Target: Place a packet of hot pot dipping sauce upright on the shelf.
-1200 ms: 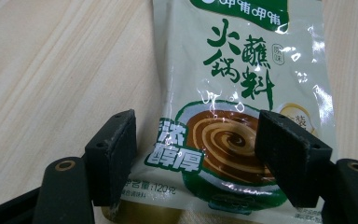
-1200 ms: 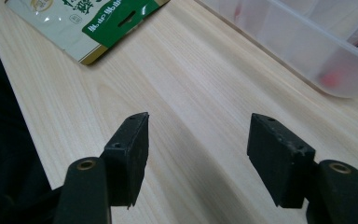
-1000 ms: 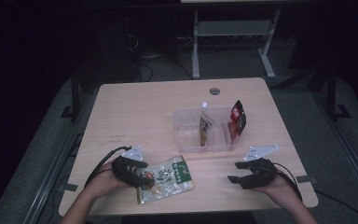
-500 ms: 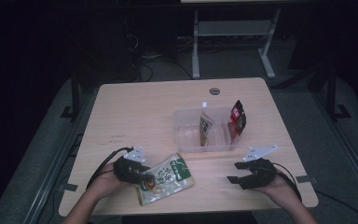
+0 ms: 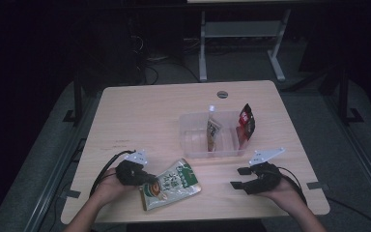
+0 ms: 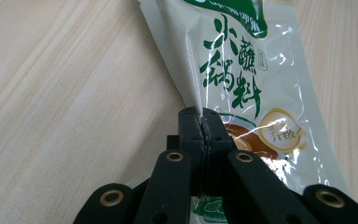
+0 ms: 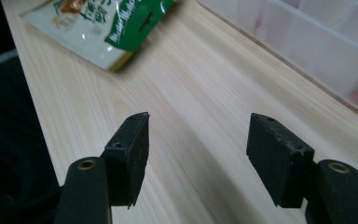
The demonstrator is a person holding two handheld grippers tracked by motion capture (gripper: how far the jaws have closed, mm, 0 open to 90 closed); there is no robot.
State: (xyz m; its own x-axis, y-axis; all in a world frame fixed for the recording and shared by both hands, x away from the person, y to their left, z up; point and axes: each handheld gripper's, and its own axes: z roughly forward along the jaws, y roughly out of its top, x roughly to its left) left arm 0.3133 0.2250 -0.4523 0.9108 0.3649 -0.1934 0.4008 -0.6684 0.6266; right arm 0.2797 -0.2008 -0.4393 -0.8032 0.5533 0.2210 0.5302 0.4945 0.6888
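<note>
A white and green sauce pouch with green lettering lies flat near the table's front edge. My left gripper sits at its left side. In the left gripper view the jaws have just been closing and now pinch the pouch at its edge, which stands up between the pads. My right gripper rests near the front right, apart from the pouch, open with bare wood between its fingers. The pouch's green top lies beyond them.
A clear plastic bin stands at mid-table, its wall also in the right gripper view. It holds an upright sachet, and a red and black packet leans at its right end. Cables trail from both grippers.
The left gripper's jaws have gone from open to shut on the pouch's left edge. Both hands and the right gripper stay where they were.
</note>
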